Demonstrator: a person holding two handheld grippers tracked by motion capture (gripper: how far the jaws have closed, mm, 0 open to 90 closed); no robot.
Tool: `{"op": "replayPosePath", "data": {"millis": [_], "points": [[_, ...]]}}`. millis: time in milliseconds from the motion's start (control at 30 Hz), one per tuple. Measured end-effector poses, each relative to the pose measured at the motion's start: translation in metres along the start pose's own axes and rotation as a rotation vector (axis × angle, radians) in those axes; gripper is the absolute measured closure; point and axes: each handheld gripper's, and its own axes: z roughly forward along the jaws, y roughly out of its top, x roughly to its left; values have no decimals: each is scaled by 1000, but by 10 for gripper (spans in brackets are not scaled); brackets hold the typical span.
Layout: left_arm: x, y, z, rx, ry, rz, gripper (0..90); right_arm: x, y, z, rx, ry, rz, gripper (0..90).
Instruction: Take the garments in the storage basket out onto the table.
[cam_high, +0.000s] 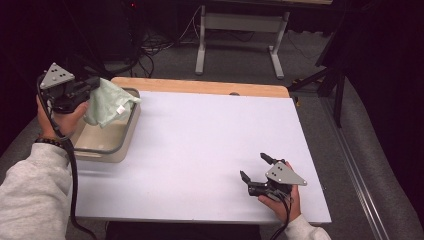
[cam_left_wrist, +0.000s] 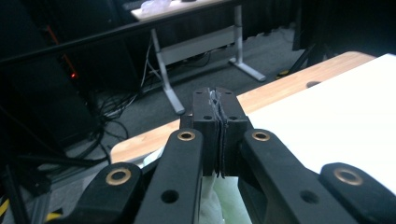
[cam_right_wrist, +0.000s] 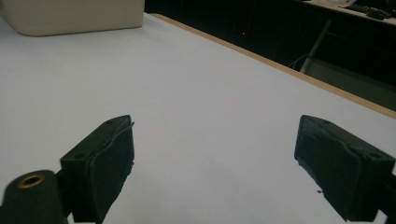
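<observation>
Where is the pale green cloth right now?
In the high view the pale green cloth hangs at the table's far left, pinched in the left claw above the beige tub.

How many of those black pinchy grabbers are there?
2. The left gripper is up over the beige tub at the table's far left, pinching a pale green cloth. The right gripper is open, near the table's front right.
</observation>
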Motion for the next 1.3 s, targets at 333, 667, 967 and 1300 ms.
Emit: {"op": "replayPosePath", "data": {"millis": [333,667,967,1300], "points": [[-30,14,4,-42,-97,20,885,-2,0,-1,-6,5,10,125],[-64,16,20,-47,-166,65,885,-3,-1,-3,-13,0,17,126],[-98,14,37,-47,-249,106,885,-3,-2,-3,-3,6,15,127],[-129,11,54,-38,-327,130,885,-2,-2,-4,0,5,11,128]]}}
